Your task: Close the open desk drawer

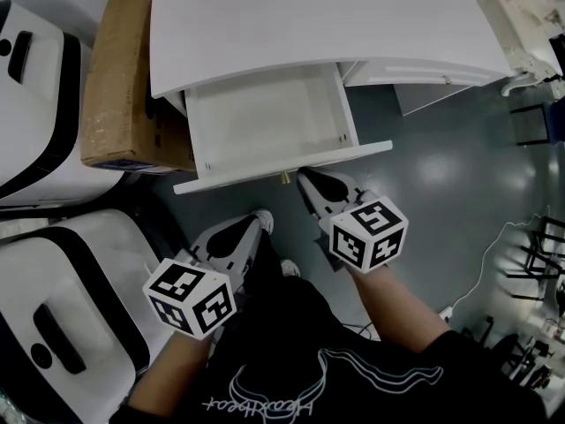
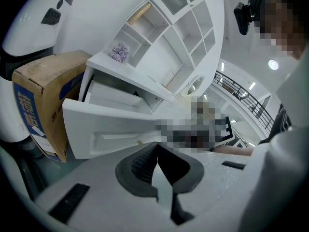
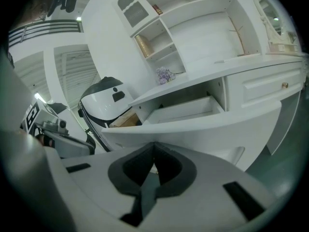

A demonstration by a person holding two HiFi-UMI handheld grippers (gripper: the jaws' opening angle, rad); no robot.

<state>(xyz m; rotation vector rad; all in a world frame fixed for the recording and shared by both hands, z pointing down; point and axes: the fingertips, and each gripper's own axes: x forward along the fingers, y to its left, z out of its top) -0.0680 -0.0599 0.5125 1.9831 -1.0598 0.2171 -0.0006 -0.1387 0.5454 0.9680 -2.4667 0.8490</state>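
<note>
Drawer (image 1: 238,177) pulled well out at desk (image 1: 309,25) front edge, nothing inside. Right gripper (image 1: 307,180) jaws together, holding nothing, tips just beside drawer front near knob (image 1: 284,177). Left gripper (image 1: 261,221) likewise closed, nothing held, set back from drawer. Likely start of push; next: press front squarely inward.

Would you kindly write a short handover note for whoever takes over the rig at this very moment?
The left tool: jaws shut, empty, low and left of the drawer front, apart from it.
The right tool: jaws shut, empty, tip right by the drawer front next to its small knob; contact is not clear.
The drawer: pulled well out of the white desk, nothing inside.
Done: nothing yet.
Left: push the drawer front in until flush, probably with the right tool.
</note>
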